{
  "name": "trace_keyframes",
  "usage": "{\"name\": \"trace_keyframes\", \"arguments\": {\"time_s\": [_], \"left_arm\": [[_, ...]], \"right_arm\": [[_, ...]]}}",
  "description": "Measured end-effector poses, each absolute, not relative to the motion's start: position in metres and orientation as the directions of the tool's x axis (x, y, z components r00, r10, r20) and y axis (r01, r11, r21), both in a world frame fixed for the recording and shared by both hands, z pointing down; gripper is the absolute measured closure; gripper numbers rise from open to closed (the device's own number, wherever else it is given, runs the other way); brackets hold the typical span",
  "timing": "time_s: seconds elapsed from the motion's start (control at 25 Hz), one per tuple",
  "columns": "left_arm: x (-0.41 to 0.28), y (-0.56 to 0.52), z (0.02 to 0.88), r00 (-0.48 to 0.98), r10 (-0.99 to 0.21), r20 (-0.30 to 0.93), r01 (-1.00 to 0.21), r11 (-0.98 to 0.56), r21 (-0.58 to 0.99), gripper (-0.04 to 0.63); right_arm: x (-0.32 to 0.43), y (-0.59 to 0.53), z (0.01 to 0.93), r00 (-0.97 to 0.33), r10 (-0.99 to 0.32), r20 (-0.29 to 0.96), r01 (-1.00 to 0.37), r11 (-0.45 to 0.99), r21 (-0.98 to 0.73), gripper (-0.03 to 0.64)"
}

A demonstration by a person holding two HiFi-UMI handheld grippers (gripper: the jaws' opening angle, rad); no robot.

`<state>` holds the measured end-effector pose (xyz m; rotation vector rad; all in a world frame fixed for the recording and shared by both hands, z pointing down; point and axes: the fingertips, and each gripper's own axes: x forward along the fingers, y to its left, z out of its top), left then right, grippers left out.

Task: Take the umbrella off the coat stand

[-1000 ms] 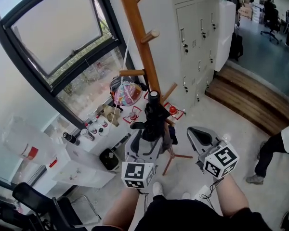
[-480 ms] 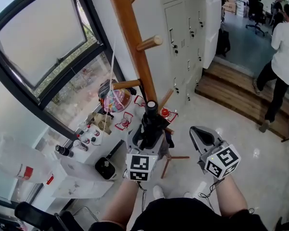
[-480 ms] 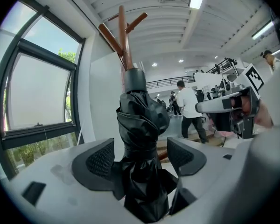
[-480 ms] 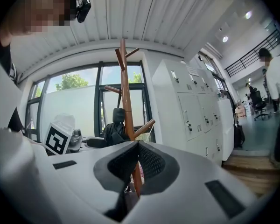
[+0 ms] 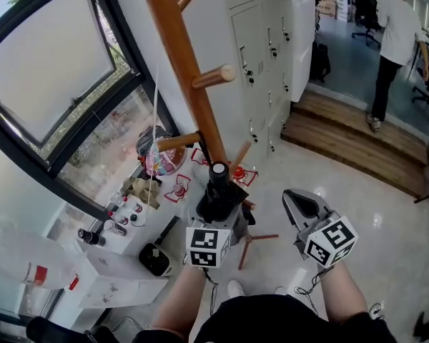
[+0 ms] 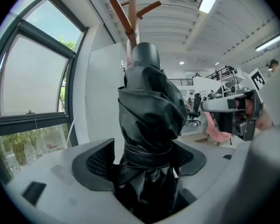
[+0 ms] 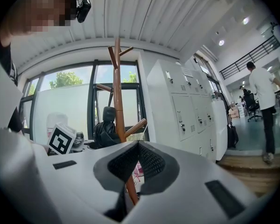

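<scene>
Umbrella (image 5: 219, 184) first: it is black, folded up and tied round with a strap. It stands up straight just in front of the coat stand (image 5: 182, 63), low down by the brown pole. I cannot tell if it touches the pole. No peg holds it. The left gripper (image 6: 144, 161) has it. Its jaws have just been opening wider, yet the umbrella sits between them, and the black pads touch the cloth on both sides and keep it up. The right gripper (image 7: 137, 155) is a little to the right of the coat stand. Its jaws are closed tight together with nothing in them. Grey lockers (image 5: 264, 41) stand just right of the coat stand, and a big window (image 5: 50, 70) is on its left. A person in a white top (image 5: 395, 27) walks far off past the lockers.
</scene>
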<state>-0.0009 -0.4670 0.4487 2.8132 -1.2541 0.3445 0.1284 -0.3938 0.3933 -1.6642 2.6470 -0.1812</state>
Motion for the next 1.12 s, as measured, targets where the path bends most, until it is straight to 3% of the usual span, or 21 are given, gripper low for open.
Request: {"name": "trace_keyframes", "arguments": {"time_s": [0.48,1.12], "left_arm": [[0.007,-0.469,0.453,0.715,-0.662,0.226,-0.680,-0.733,0.003,0.276],[0.000,-0.467,0.435,0.706,-0.678,0.206,-0.693,-0.721,0.002,0.322]], "right_arm": [[0.131,-0.404,0.398,-0.427,-0.903,0.053,-0.900,0.418,-0.119,0.563],[0.128,-0.406,0.398,-0.457,-0.888,0.050,-0.885,0.448,-0.129,0.563]]}}
